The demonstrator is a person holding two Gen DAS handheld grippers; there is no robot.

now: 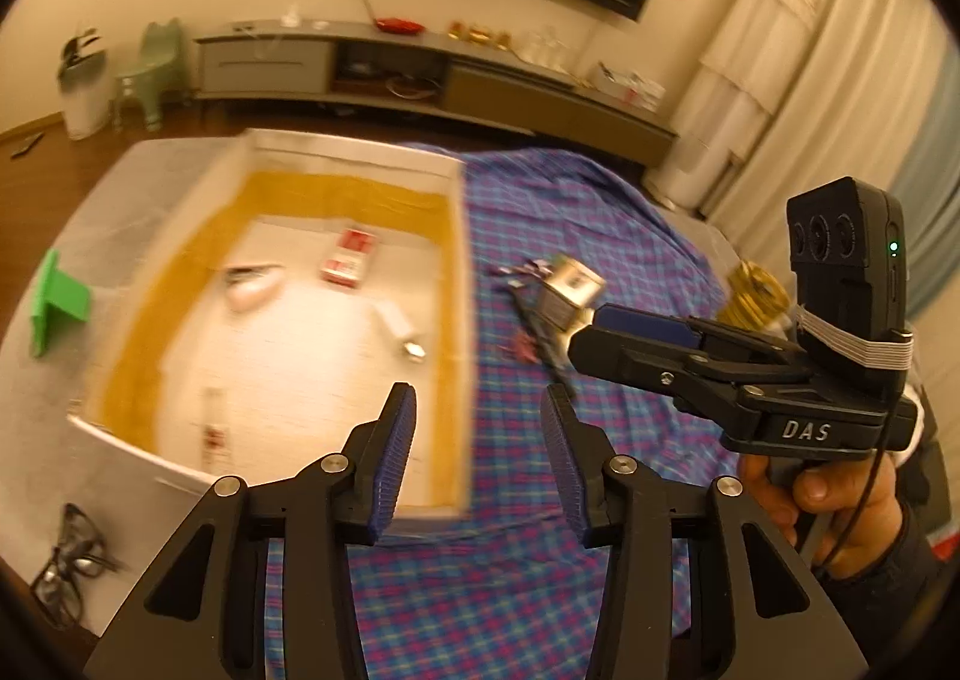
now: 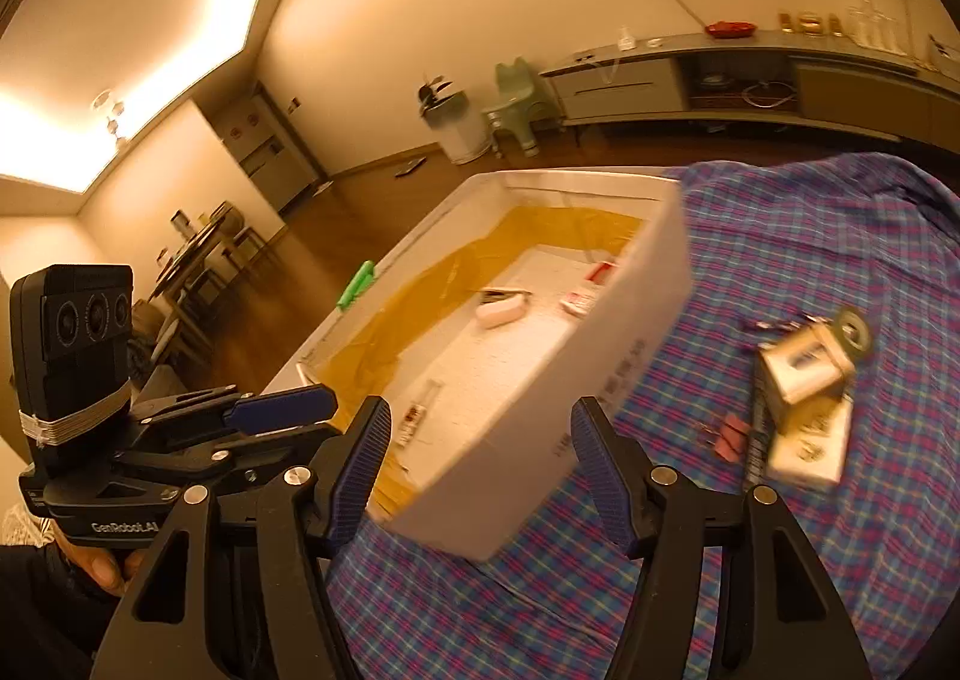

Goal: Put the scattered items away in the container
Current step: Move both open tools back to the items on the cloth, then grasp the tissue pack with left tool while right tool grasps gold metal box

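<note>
A white foam box (image 1: 463, 236) lined with yellow tape stands on a plaid cloth (image 1: 570, 188). Inside lie a red-and-white packet (image 1: 349, 258), a white oblong thing (image 1: 255, 290), a small silver piece (image 1: 414, 350) and a thin tube (image 1: 213, 434). My left gripper (image 1: 477, 404) hangs open over the box's near right corner, nothing between its pads. Right of the box (image 2: 570, 410), on the cloth, lie two small cream boxes (image 2: 804, 374), a pink clip (image 2: 732, 437) and a green tape roll (image 2: 852, 329). My right gripper (image 2: 480, 422) stands open above the box's outer wall, empty.
Black glasses (image 1: 66, 566) and a green stand (image 1: 57, 302) lie left of the box. A gold bundle (image 1: 753, 290) sits at the cloth's far right. A low grey cabinet (image 1: 420, 68), a white bin (image 1: 84, 86) and a green chair (image 1: 150, 74) line the far wall.
</note>
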